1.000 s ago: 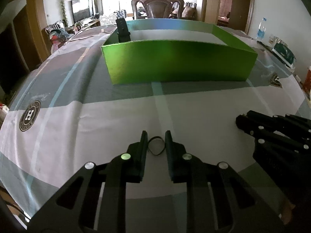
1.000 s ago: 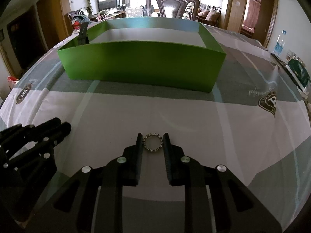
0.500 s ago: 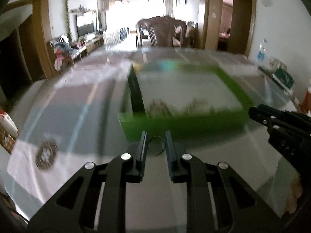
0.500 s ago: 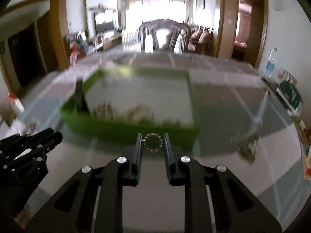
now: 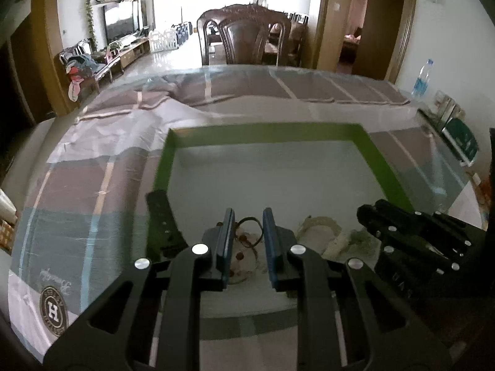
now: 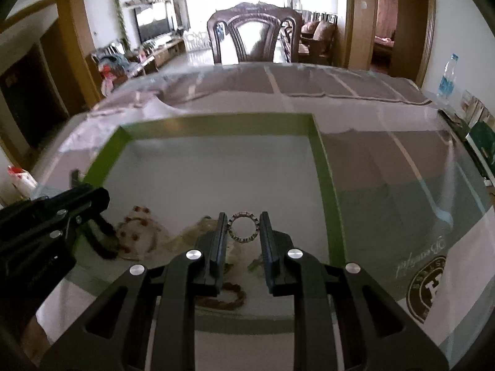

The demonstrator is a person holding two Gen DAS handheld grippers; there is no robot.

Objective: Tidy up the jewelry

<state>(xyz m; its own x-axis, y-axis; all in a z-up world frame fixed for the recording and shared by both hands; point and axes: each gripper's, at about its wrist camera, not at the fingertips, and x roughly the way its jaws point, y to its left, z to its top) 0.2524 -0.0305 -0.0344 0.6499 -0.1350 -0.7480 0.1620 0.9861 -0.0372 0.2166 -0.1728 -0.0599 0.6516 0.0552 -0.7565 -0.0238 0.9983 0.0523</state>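
A green box (image 5: 269,133) with a pale floor stands on the table, also seen in the right wrist view (image 6: 216,128). My left gripper (image 5: 247,216) is shut on a thin dark ring bracelet (image 5: 250,225) and holds it over the box's near left part, above a red-beaded bracelet (image 5: 243,247). My right gripper (image 6: 243,218) is shut on a beaded silver ring bracelet (image 6: 243,227) and holds it over the box's near middle. Pale necklaces (image 5: 321,232) and a brown braided cord (image 6: 230,296) lie on the box floor.
A black watch strap (image 5: 161,216) leans on the box's left wall. The table has a grey and white cloth under glass (image 5: 92,185). A wooden chair (image 5: 247,40) stands at the far edge. A water bottle (image 6: 447,77) and green packets (image 5: 461,142) sit at the right.
Both grippers rose from the cloth with their bracelets and moved forward over the near wall of the green box. They now hold them above the jewelry inside.
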